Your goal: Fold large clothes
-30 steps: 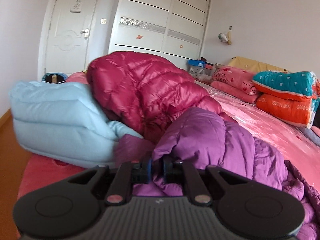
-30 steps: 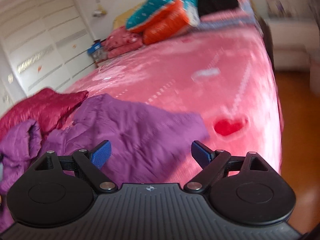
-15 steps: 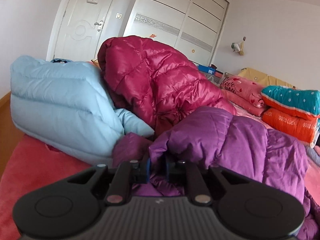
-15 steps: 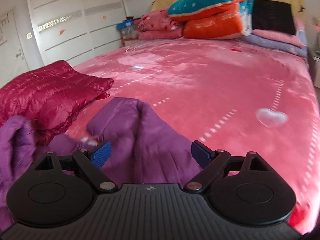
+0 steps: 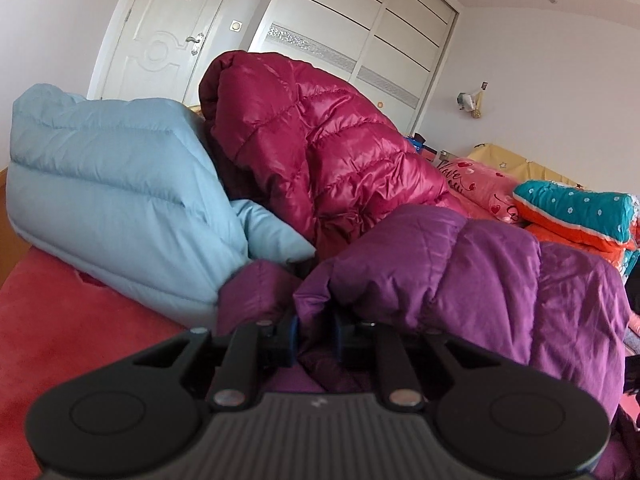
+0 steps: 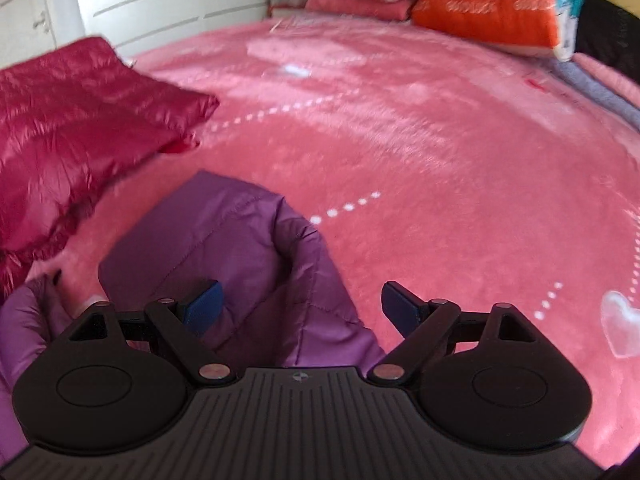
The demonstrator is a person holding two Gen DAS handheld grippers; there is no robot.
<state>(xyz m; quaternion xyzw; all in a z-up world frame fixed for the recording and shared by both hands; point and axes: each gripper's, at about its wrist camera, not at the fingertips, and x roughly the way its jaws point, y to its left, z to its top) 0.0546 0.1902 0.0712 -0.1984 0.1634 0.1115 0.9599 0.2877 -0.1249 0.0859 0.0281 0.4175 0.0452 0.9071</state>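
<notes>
The purple jacket (image 5: 480, 272) lies bunched on the pink bed (image 6: 440, 140), heaped up at the near corner with one part stretched flat across the blanket toward the middle.

The left hand-held gripper (image 5: 314, 334) has its jaws nearly together with a fold of the purple jacket pinched between the blue pads; they are easing apart, though the fabric sits in the narrow gap and the pads press on it. Behind that bunched fold stand a light blue jacket (image 5: 112, 200) on the left and a shiny crimson jacket (image 5: 320, 152) leaning against it, both puffy and quilted.

The right hand-held gripper (image 6: 302, 308) is spread wide and beginning to close. The flat stretch of the purple jacket (image 6: 240, 248) runs under its left finger (image 6: 204, 306), while the right finger hangs over bare pink blanket; neither pad grips anything. The crimson jacket (image 6: 80, 128) lies to the left of it on the bed.

At the far end of the bed are stacked quilts (image 6: 488, 12) in orange, teal and pink. A white wardrobe (image 5: 360, 40) and a white door (image 5: 168, 40) stand behind the pile.
</notes>
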